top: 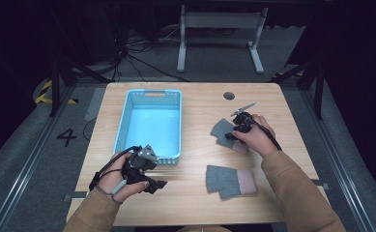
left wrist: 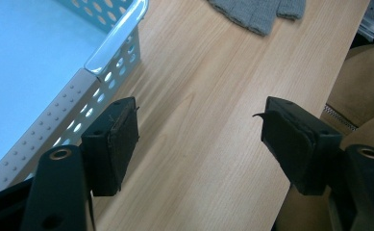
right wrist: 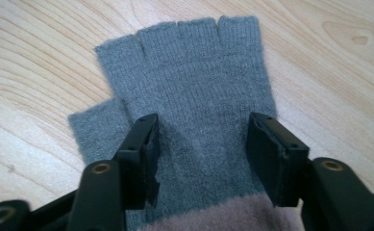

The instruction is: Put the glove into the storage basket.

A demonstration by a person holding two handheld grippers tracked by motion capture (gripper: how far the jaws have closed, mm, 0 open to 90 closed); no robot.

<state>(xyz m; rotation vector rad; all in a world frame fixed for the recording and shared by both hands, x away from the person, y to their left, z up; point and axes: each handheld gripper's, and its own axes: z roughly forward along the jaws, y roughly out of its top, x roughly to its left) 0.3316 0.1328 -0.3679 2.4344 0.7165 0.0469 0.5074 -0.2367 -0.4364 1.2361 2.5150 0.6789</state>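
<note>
The basket (top: pixel 149 123), pale blue perforated plastic with a rounded rim, sits on the wooden table (top: pixel 195 193) and holds nothing. To its right lies a grey knitted fingerless glove (right wrist: pixel 194 82) with a pink cuff, flat on the wood. The right gripper (right wrist: pixel 201 159) is above it, jaws spread over the palm, pads not pinching the wool. A second glove (top: pixel 230 181) lies nearer the person. The left gripper (left wrist: pixel 199 144) is just beside the basket's near corner, jaws apart over bare wood.
</note>
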